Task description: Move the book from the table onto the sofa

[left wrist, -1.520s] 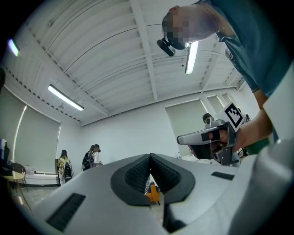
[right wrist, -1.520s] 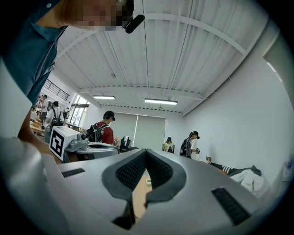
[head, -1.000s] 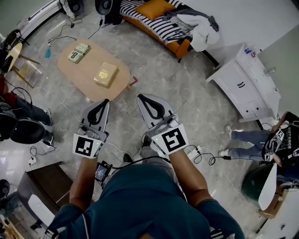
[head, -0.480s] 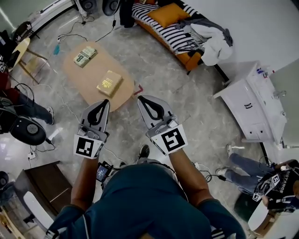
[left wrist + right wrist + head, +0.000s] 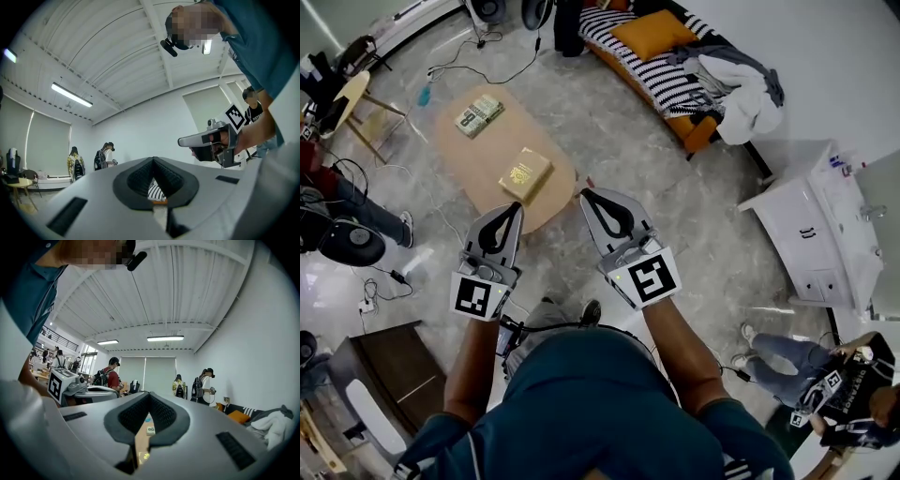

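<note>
A yellow book (image 5: 525, 173) lies near the closer end of the oval wooden table (image 5: 478, 155); a second, greenish book (image 5: 480, 114) lies at its far end. The striped sofa (image 5: 652, 61) with an orange cushion (image 5: 654, 33) stands at the back right. My left gripper (image 5: 515, 207) and right gripper (image 5: 587, 196) are held level side by side, both shut and empty, their tips just short of the table's near edge. Through the right gripper's shut jaws (image 5: 148, 405) I glimpse the tabletop and both books. The left gripper (image 5: 153, 165) view shows the sofa's stripes.
White and grey clothes (image 5: 741, 89) are piled on the sofa's right end. A white cabinet (image 5: 816, 225) stands at the right, a small round side table (image 5: 347, 98) at the left, cables (image 5: 478, 52) on the floor. People stand at the room's edges.
Both grippers have come nearer to the table, which now sits lower and closer in the head view. The jaws stayed shut. The books have not moved.
</note>
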A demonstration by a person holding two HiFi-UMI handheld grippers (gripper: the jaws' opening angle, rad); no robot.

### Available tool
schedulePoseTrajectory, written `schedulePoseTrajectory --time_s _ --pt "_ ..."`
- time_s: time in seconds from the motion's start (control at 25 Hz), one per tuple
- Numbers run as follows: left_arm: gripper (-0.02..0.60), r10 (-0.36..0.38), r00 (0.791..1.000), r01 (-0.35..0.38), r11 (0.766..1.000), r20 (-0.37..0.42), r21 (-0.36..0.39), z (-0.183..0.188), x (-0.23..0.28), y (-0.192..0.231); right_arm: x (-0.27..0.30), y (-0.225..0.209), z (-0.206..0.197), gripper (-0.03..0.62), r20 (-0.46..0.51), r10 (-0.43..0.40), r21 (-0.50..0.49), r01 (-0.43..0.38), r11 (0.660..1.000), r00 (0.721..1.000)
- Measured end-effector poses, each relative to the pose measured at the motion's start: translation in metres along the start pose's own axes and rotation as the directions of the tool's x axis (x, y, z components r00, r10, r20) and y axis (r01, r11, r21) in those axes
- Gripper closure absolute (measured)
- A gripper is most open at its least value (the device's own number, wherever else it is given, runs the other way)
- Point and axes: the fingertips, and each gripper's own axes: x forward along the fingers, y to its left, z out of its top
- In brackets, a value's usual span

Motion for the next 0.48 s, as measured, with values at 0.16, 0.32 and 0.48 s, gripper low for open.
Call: schedulePoseTrajectory --time_s 0.16,0.32,0.48 --pt "0.578 0.017 1.0 -0.017 1.0 -0.005 -0.016 -0.008 0.008 0.029 0.026 -0.007 -0.009 0.58 -0.016 0.0 0.004 0.0 1.0 1.0" --pt "0.578 -0.002 1.0 0.001 1.0 -0.02 -0.027 -0.018 0.019 0.062 0.059 -0.01 -0.012 0.58 -0.024 -0.01 0.016 0.01 1.0 1.0" --pt "0.578 -0.022 1.0 0.022 0.999 -0.01 -0.032 -0.024 0.036 0.096 0.096 -0.02 -0.014 0.58 -0.025 -0.031 0.013 0.032 0.999 0.999"
